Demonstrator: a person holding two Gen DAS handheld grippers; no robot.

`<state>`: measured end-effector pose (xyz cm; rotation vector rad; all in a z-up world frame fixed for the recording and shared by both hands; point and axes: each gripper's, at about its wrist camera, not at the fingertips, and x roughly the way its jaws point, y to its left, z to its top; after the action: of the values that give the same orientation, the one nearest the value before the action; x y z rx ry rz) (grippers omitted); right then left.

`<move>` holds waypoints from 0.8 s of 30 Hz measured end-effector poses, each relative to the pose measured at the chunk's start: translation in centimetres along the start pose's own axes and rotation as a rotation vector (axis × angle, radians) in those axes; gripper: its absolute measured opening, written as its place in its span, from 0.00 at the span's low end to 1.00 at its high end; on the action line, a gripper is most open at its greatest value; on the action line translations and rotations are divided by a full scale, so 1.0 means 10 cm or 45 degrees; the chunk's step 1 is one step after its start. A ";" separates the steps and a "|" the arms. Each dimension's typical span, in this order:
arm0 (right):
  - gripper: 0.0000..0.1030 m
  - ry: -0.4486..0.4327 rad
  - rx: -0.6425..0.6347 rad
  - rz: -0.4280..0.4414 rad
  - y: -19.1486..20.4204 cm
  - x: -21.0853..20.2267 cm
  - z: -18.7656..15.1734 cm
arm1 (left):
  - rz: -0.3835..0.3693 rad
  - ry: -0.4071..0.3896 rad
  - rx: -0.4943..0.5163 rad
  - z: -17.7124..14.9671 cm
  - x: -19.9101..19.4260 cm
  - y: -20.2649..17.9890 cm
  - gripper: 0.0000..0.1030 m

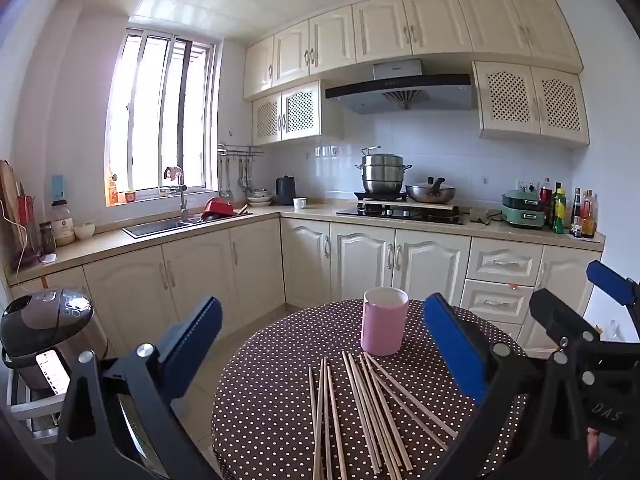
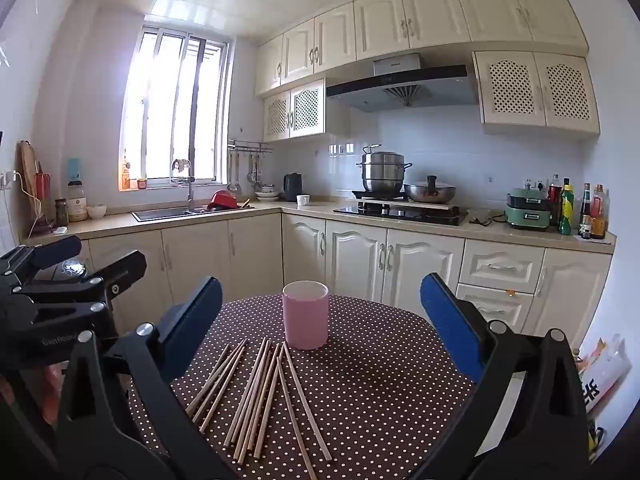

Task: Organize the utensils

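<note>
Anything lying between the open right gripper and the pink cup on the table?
Yes: in the right wrist view, loose wooden chopsticks lie scattered on the dotted tablecloth between the right gripper and the pink cup.

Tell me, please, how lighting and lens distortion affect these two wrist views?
Left wrist view: the window is blown out and the cabinets bow from fisheye; right wrist view: the same glare, dark corners, yet the chopsticks and pink cup stay sharp.

The left gripper [image 1: 322, 344] and right gripper [image 2: 320, 326] stood wide open and empty, apparently near level, low in their frames.
</note>
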<state>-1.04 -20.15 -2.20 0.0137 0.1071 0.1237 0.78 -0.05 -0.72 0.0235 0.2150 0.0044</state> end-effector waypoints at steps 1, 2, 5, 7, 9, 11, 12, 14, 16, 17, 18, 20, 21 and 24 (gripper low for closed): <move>0.94 0.003 0.001 0.003 0.00 0.00 0.00 | 0.003 -0.001 0.006 0.00 0.00 -0.03 0.96; 0.94 0.006 0.003 0.005 0.01 0.00 0.00 | 0.003 -0.003 0.008 0.00 0.00 -0.02 0.96; 0.94 0.015 0.005 0.002 0.01 0.03 -0.03 | 0.001 -0.005 0.015 0.02 -0.02 -0.07 0.96; 0.94 0.013 0.005 0.001 0.02 0.02 -0.02 | 0.001 -0.007 0.016 0.02 -0.01 -0.08 0.96; 0.94 0.015 0.004 0.004 0.01 0.03 -0.02 | 0.001 -0.009 0.017 0.03 -0.03 -0.08 0.96; 0.94 0.017 0.004 0.006 0.01 0.04 -0.01 | -0.001 -0.005 0.020 0.03 -0.03 -0.09 0.96; 0.94 0.018 0.004 0.008 0.01 0.05 -0.01 | 0.000 -0.007 0.020 0.03 -0.03 -0.09 0.96; 0.94 0.018 0.006 0.008 0.01 0.06 -0.03 | -0.004 -0.008 0.018 0.04 -0.04 -0.10 0.96; 0.94 0.019 0.010 0.011 0.00 0.06 -0.03 | -0.003 -0.010 0.017 0.04 -0.04 -0.10 0.96; 0.94 0.020 0.012 0.012 0.00 0.06 -0.04 | -0.002 -0.009 0.017 0.04 -0.04 -0.11 0.96; 0.94 0.020 0.013 0.011 0.00 0.07 -0.04 | -0.002 -0.006 0.018 0.05 -0.04 -0.12 0.96; 0.94 0.019 0.011 0.011 -0.01 0.06 -0.04 | -0.004 -0.005 0.017 0.04 -0.03 -0.11 0.96; 0.94 0.018 0.011 0.011 -0.01 0.07 -0.04 | -0.004 -0.004 0.017 0.04 -0.03 -0.11 0.96; 0.94 0.020 0.010 0.012 -0.02 0.07 -0.04 | -0.005 -0.006 0.013 0.04 -0.03 -0.11 0.96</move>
<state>-0.38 -20.23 -2.68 0.0214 0.1229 0.1330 0.57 -1.20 -0.27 0.0332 0.2103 -0.0005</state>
